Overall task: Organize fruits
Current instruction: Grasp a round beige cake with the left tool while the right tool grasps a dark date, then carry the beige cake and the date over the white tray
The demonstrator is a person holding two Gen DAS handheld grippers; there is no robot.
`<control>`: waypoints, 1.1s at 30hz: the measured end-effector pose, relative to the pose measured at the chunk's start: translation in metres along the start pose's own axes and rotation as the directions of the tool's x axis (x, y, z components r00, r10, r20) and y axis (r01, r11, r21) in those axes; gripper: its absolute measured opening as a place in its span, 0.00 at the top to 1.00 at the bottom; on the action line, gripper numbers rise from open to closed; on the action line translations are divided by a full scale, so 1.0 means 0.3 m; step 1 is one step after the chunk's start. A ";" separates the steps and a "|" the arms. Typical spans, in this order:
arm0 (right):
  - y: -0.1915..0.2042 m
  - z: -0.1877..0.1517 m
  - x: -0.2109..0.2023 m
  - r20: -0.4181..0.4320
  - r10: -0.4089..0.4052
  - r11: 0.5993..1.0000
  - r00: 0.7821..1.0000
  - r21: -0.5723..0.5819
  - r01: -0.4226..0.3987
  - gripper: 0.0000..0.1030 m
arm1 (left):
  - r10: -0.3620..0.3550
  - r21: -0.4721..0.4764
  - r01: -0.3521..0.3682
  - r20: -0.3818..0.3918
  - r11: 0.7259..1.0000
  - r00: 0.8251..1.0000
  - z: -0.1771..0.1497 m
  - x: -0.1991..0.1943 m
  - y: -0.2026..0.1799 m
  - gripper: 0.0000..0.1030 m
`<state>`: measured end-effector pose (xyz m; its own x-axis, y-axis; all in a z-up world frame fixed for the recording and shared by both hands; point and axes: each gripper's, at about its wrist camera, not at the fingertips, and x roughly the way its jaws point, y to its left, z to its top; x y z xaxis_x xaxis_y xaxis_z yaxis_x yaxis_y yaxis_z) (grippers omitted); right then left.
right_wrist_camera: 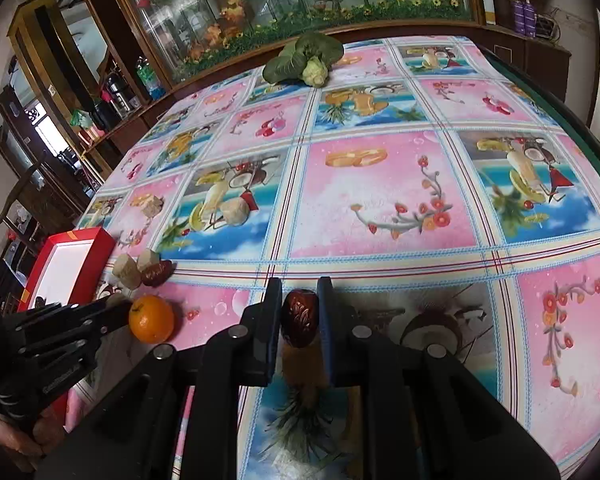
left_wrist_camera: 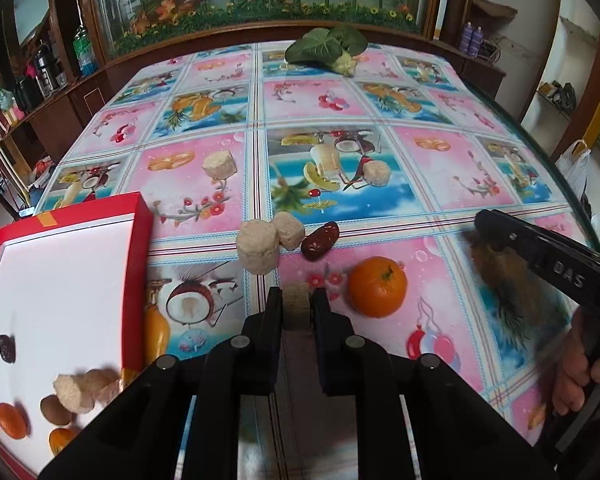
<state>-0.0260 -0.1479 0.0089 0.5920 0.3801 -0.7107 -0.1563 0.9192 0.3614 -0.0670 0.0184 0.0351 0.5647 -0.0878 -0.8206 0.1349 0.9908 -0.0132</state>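
Observation:
My left gripper (left_wrist_camera: 297,306) is shut on a tan puffed block (left_wrist_camera: 297,305), just right of the red box (left_wrist_camera: 142,240) with a white inside. In the box lie a dark date (left_wrist_camera: 6,348), tan blocks (left_wrist_camera: 80,390) and small oranges (left_wrist_camera: 11,420). An orange (left_wrist_camera: 377,286) sits on the cloth to the right of the left gripper. Two tan blocks (left_wrist_camera: 260,246) and a red date (left_wrist_camera: 320,241) lie ahead. My right gripper (right_wrist_camera: 299,316) is shut on a red date (right_wrist_camera: 300,318) above the cloth. The orange (right_wrist_camera: 151,319) and the left gripper (right_wrist_camera: 112,314) show at its left.
Two more tan blocks (left_wrist_camera: 219,165) (left_wrist_camera: 376,173) lie mid-table. A leafy green vegetable (left_wrist_camera: 326,48) lies at the far edge. The table has a patterned fruit cloth (left_wrist_camera: 452,168). A wooden cabinet with bottles and flasks (left_wrist_camera: 46,64) stands at the left.

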 end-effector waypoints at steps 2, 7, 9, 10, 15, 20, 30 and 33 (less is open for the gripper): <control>0.001 0.002 -0.008 0.019 0.001 1.000 1.000 -0.001 -0.001 0.81 | 0.006 0.001 -0.006 0.031 1.000 1.000 -0.011 -0.039 -0.001 0.87; 0.004 0.008 -0.039 0.083 -0.001 1.000 0.997 -0.009 0.001 0.81 | 0.028 -0.002 -0.028 0.107 1.000 0.994 -0.032 -0.134 0.007 0.87; 0.006 0.009 -0.052 0.109 0.000 1.000 0.994 -0.010 0.001 0.81 | 0.045 -0.004 -0.045 0.136 0.999 0.990 -0.034 -0.168 0.017 0.87; 0.006 0.010 -0.060 0.125 0.003 1.000 0.992 -0.008 -0.002 0.81 | 0.055 -0.005 -0.055 0.155 0.998 0.986 -0.035 -0.188 0.022 0.87; 0.010 0.010 -0.082 0.173 -0.002 1.000 0.985 -0.007 0.003 0.81 | 0.098 -0.017 -0.096 0.221 0.995 0.970 -0.044 -0.263 0.058 0.87; 0.019 0.009 -0.085 0.192 -0.022 1.000 0.981 -0.017 0.025 0.81 | 0.140 -0.031 -0.137 0.273 0.990 0.952 -0.063 -0.321 0.092 0.87; 0.027 0.000 -0.081 0.209 -0.065 0.997 0.976 -0.030 0.073 0.81 | 0.206 -0.081 -0.191 0.325 0.978 0.923 -0.095 -0.381 0.178 0.87; 0.029 -0.001 -0.084 0.215 -0.072 0.996 0.974 -0.032 0.081 0.81 | 0.214 -0.097 -0.193 0.329 0.976 0.920 -0.104 -0.390 0.202 0.87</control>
<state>-0.0424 -0.1496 0.0297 0.7582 0.2818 -0.5880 -0.1333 0.9497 0.2833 -0.1503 0.0920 0.1123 0.8160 0.0977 -0.5698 -0.0562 0.9944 0.0900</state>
